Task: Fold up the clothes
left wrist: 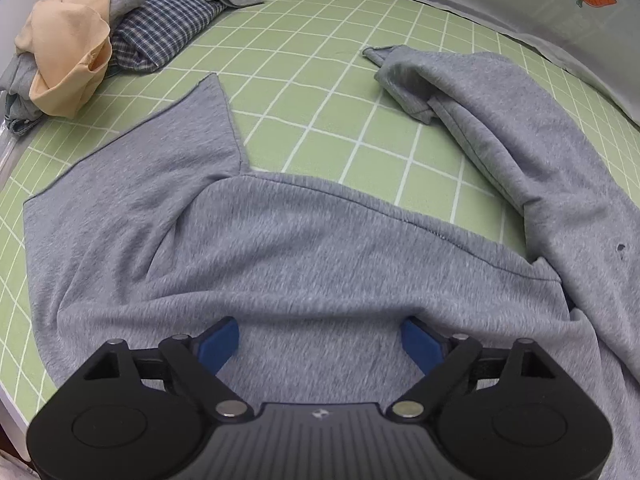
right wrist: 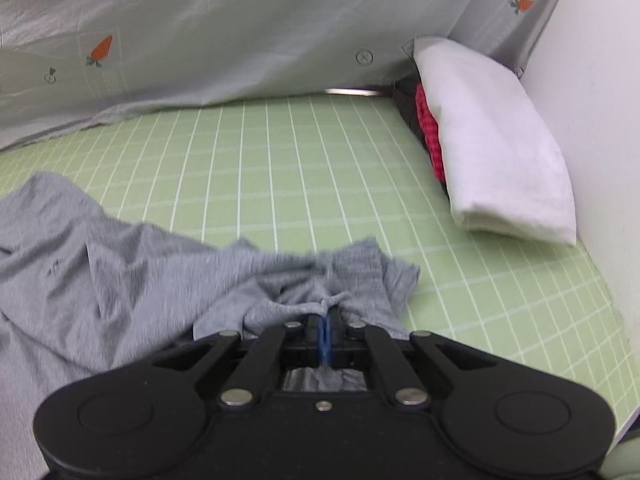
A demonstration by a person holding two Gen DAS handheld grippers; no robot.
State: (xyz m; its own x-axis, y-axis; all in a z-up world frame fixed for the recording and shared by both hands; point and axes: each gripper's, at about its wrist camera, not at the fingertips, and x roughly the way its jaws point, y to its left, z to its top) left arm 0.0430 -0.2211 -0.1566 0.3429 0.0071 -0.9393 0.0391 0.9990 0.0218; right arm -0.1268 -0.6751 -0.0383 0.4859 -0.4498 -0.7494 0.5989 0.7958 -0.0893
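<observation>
Far left, back corner of the green grid mat [left wrist: 320, 92]: pile of unfolded clothes [left wrist: 116, 28], peach piece on top, blue-white plaid and grey pieces under and beside it.

Grey sweatshirt [left wrist: 300, 264] lies spread on the mat, filling the near half of the left wrist view. One sleeve [left wrist: 132, 172] runs out flat to the left, pointing toward the pile but apart from it. Other sleeve [left wrist: 500, 120] arcs up the right side and folds back on itself, cuff end resting on the mat.

Left gripper [left wrist: 320, 344]: jaws spread wide, blue pads clear on both sides, nothing between them. It sits over the sweatshirt body; contact with the fabric can't be confirmed.

Right gripper [right wrist: 324, 332]: jaws clamped together on a bunched fold of the sweatshirt, blue pads nearly touching with grey cloth pinched in the gap. Fabric fans out ahead of the tips, rest trails off left across the mat. Some motion blur here.

Behind the mat: grey carrot-print sheet [right wrist: 240, 32] draped along the back edge.

Far right: folded white cloth [right wrist: 500, 140] against the white wall, red-black item [right wrist: 426, 128] tucked just beside it on its left.
</observation>
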